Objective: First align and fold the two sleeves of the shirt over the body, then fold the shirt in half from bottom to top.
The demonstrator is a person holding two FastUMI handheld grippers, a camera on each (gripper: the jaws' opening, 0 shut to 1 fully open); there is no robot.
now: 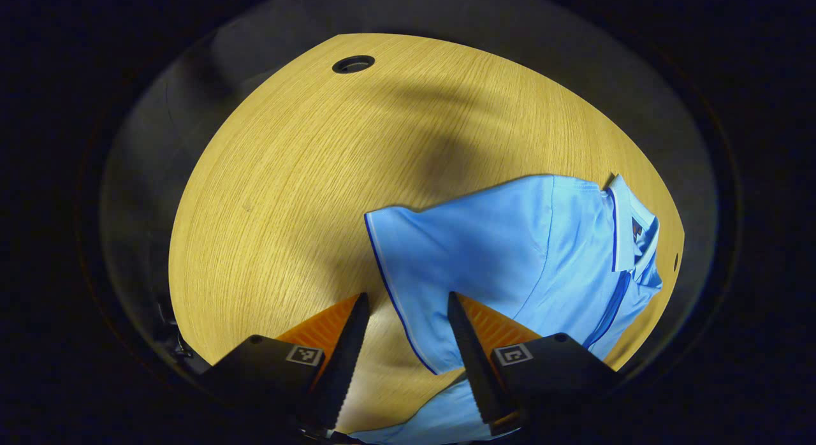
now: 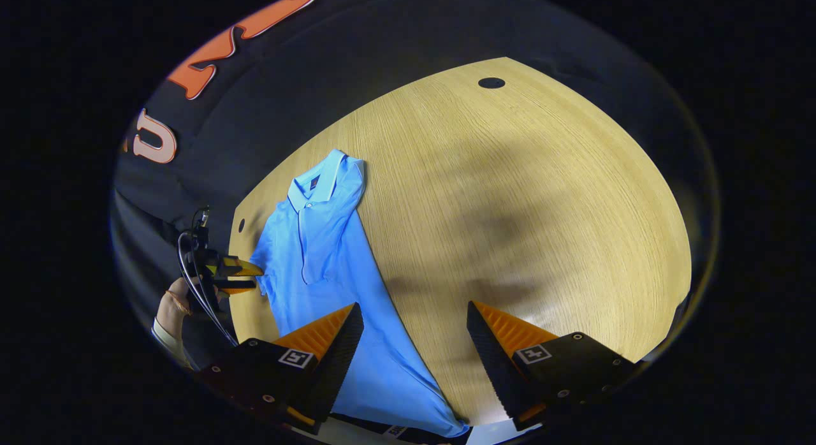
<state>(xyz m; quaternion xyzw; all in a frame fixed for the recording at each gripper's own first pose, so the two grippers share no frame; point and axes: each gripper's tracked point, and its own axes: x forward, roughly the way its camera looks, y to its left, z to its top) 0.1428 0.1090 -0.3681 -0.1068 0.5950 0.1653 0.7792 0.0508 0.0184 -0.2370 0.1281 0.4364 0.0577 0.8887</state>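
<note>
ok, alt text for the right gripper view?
A light blue polo shirt lies flat on a wooden table, collar away from the camera, one sleeve folded over the body. The right gripper hangs open above its lower edge, holding nothing. At the far left, the left gripper, held in a hand, sits at the shirt's other side.

Light blue polo shirt [image 1: 510, 266] with dark blue piping, spread flat on a pale wooden table [image 1: 287, 196] with fine grain. Collar [image 1: 628, 218] toward the right edge of the view, short sleeve [image 1: 408, 266] reaching left, its hem edged in white and dark blue. Left gripper [image 1: 406, 301] low in the view, its two fingers spread wide apart, above the sleeve hem and bare wood. Round dark hole [image 1: 353, 64] in the tabletop, far side. Broad soft shadows across the wood.
</note>
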